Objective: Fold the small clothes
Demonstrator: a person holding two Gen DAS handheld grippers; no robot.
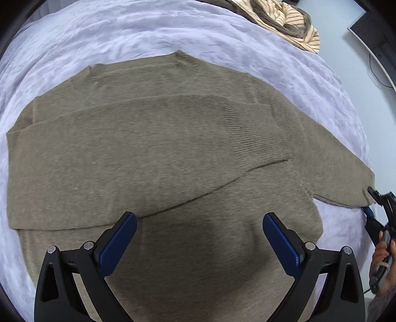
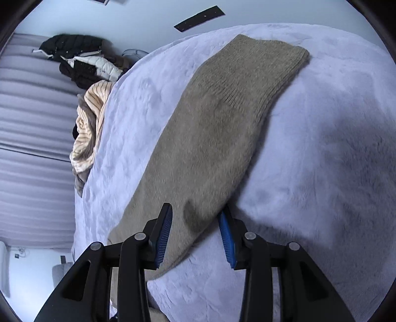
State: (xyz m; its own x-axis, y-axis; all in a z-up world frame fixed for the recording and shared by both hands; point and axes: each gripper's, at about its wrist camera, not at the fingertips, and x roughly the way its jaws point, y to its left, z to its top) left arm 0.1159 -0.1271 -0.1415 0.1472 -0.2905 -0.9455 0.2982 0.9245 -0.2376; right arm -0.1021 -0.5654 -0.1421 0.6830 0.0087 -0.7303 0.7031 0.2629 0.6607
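An olive-brown knit sweater (image 1: 158, 153) lies flat on a lavender fluffy blanket (image 1: 123, 37), neck at the far side. One sleeve is folded across its body. My left gripper (image 1: 199, 215) hovers open over the lower body of the sweater, nothing between its blue pads. The other sleeve (image 2: 222, 128) stretches out straight, ribbed cuff at the far end. My right gripper (image 2: 197, 206) straddles that sleeve near its upper part, jaws partly open, cloth lying between them, pads not pressing on it. In the left wrist view the right gripper (image 1: 378, 198) shows at the sleeve's lower edge, a hand (image 1: 381, 250) behind it.
A cream striped garment (image 2: 86, 128) is bunched at the blanket's edge, also visible as the striped garment (image 1: 292, 22) at the top. Dark and white jackets (image 2: 74, 57) are piled beyond it. Bare blanket (image 2: 321, 148) spreads to the right of the sleeve.
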